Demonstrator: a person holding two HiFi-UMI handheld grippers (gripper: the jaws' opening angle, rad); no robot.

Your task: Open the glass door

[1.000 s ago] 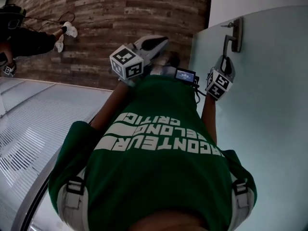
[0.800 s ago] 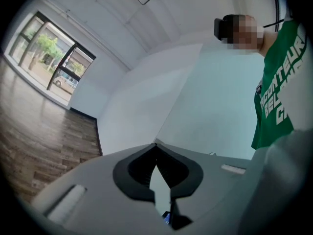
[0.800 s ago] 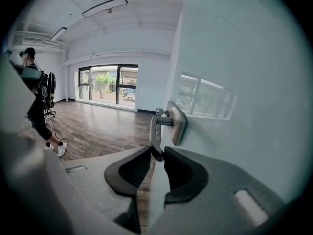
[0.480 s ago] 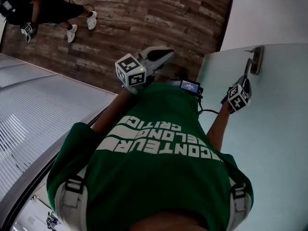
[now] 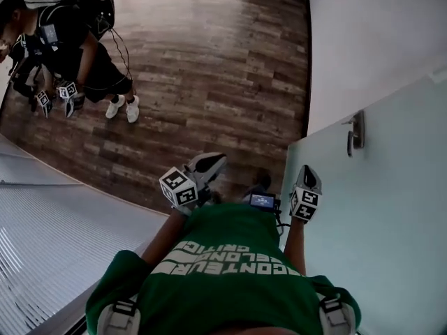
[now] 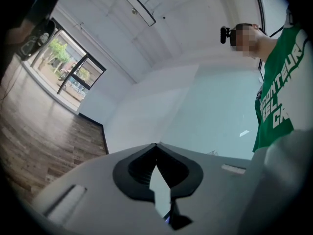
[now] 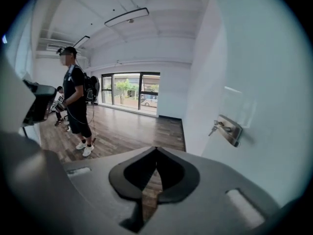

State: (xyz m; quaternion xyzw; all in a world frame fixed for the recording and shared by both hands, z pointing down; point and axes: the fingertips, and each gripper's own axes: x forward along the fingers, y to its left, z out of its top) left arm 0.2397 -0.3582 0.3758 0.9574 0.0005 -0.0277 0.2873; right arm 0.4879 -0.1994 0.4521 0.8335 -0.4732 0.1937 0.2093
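**Glass door** (image 5: pixel 377 208): frosted, pale green pane on the right of the head view. Its free edge runs down just beside the right gripper. A white wall (image 5: pixel 370 33) stands above and behind it.

**Door handle** (image 5: pixel 356 132): metal, on a plate near the door's free edge. The right gripper view shows keys at it. It is apart from both grippers.

**Right gripper** (image 5: pixel 309 174): held up close to the door's edge, below the handle in the head view and not touching it. Its jaws are pressed together at the tips with nothing between them.

**Left gripper** (image 5: pixel 213 162): held up in front of the green shirt, away from the door, with its tip over the wooden floor. Its jaws meet tip to tip and are empty.

**Green shirt** (image 5: pixel 230 285): white lettering, worn by the person holding both grippers.

**Wooden floor** (image 5: pixel 209 68): brown planks, left of the door and wall.

**Second person** (image 5: pixel 77 40): dark clothes and white shoes, standing well apart at the upper left, with marker cubes at the hands.

**Windows** (image 7: pixel 129 91): a dark-framed row at the far end of the room.

**Ceiling light** (image 7: pixel 126 16): a long strip on the white ceiling.
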